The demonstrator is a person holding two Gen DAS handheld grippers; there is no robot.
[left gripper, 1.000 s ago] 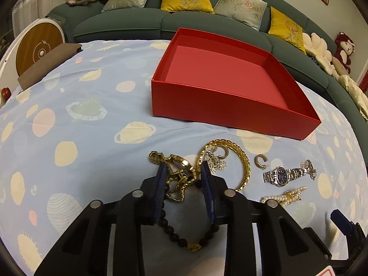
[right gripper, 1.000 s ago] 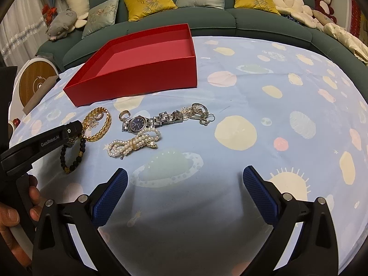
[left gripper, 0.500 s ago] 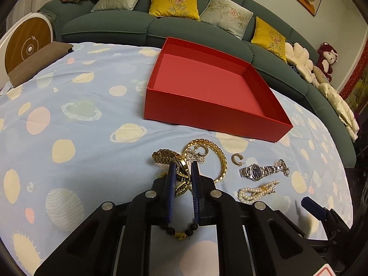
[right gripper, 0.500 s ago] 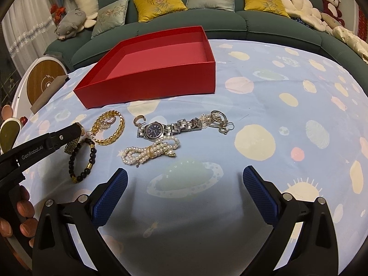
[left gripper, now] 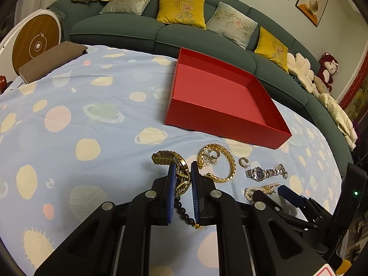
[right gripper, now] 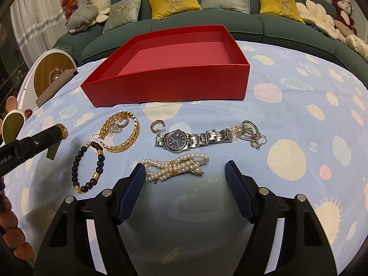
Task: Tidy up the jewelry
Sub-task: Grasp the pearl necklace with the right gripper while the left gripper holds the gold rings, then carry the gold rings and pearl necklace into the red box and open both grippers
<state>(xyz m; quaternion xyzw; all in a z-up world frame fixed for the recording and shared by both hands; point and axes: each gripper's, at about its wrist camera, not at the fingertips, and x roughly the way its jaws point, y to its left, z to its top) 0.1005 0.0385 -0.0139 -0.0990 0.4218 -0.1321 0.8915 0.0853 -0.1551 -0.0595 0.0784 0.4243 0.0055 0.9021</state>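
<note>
My left gripper (left gripper: 182, 168) is shut on a gold link watch (left gripper: 164, 158) and holds it just above the cloth; in the right wrist view the watch (right gripper: 53, 150) hangs from that gripper (right gripper: 60, 131). The jaws of my right gripper (right gripper: 184, 169) are closing, and a knotted pearl strand (right gripper: 177, 166) lies on the cloth between the fingertips (right gripper: 139, 171); the pads do not touch it. The open red box (right gripper: 170, 85) stands behind the jewelry with nothing in it.
On the planet-print cloth lie a silver watch (right gripper: 177, 139), a gold chain bracelet (right gripper: 131, 136), a black bead bracelet (right gripper: 88, 163), a small gold hoop (right gripper: 157, 125) and silver trinkets (right gripper: 250, 131). A green sofa (right gripper: 287, 25) with cushions curves behind.
The left jaws shut on the gold watch and raised it off the cloth. The right gripper moved forward up to the pearl strand, and its jaws narrowed.
</note>
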